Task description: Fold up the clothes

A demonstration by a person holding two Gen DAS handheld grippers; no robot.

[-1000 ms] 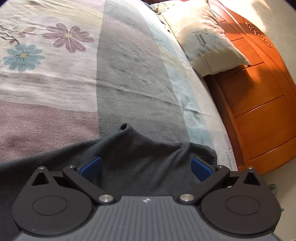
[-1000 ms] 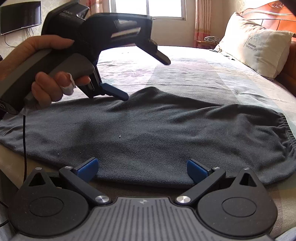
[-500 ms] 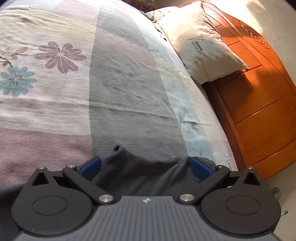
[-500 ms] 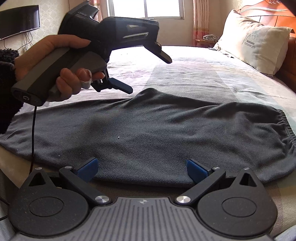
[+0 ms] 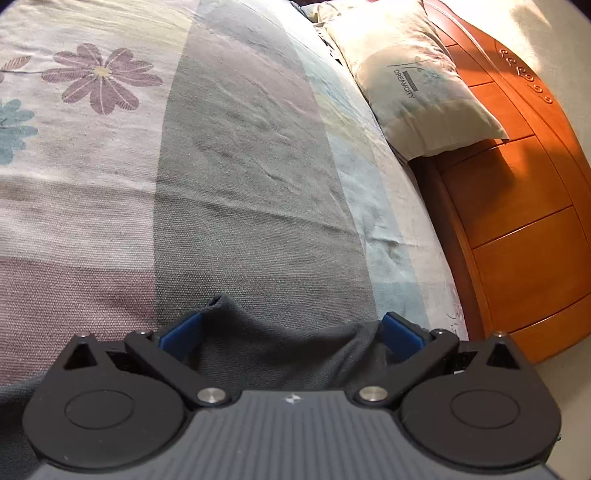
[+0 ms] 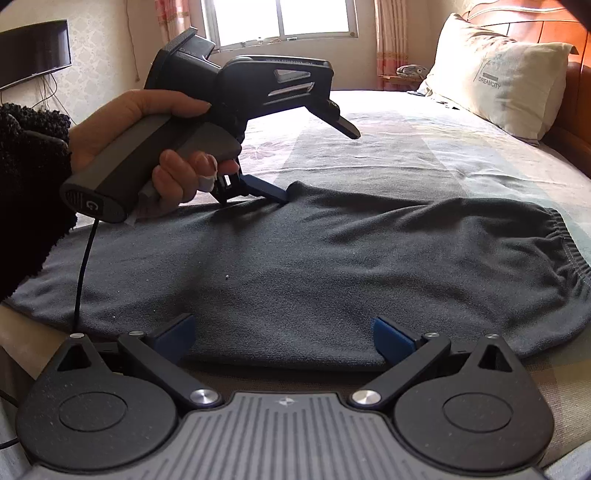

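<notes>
A dark grey garment (image 6: 332, 258) lies spread flat across the bed, its elastic band (image 6: 570, 240) at the right. A hand holds my left gripper (image 6: 317, 162) over the garment's far edge. It is open, and its lower fingertip (image 6: 273, 192) touches the fabric beside a small raised peak. In the left wrist view the left gripper (image 5: 291, 328) stands open with that far edge of the garment (image 5: 280, 350) between its blue pads. My right gripper (image 6: 284, 334) is open at the garment's near edge, with fabric lying between its fingers.
The bed carries a striped floral bedspread (image 5: 229, 155). A pillow (image 5: 417, 85) leans on the wooden headboard (image 5: 517, 206) at the right. The left gripper's cable (image 6: 83, 266) hangs over the garment's left part. A wall TV (image 6: 33, 51) and a window (image 6: 280, 18) lie beyond.
The left gripper has come down and forward to the garment's far edge, and its lower finger now touches the fabric. The right gripper has stayed in place, and both remain open.
</notes>
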